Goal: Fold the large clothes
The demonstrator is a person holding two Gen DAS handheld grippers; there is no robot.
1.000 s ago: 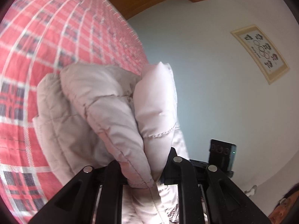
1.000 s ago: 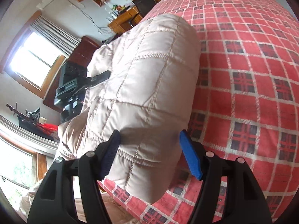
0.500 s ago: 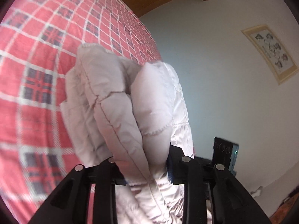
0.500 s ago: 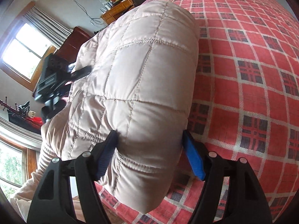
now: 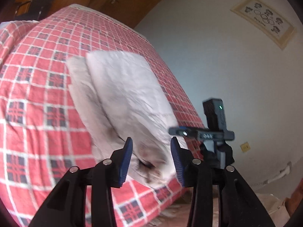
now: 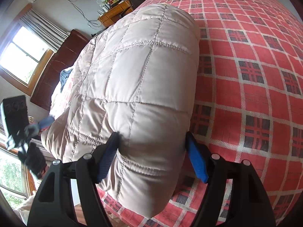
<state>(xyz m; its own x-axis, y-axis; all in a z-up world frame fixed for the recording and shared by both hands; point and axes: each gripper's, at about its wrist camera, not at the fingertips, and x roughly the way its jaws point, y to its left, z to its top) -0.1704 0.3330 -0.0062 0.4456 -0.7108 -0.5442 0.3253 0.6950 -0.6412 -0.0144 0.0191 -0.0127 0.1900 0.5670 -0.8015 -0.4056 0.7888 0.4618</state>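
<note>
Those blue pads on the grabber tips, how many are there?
4. The left gripper has two pads beside the folded quilted coat; the right gripper has two, straddling its end.

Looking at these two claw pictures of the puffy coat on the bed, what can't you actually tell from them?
- Left wrist view: the quilted coat is motion-blurred, so its stitching and near-end dark marks are unreadable.
- Right wrist view: the coat bulges between the right claw fingers, hiding whether both pads press it.
- Right wrist view: the left claw is smeared at the frame edge.
- The coat's underside against the red checked bedspread is hidden.
</note>
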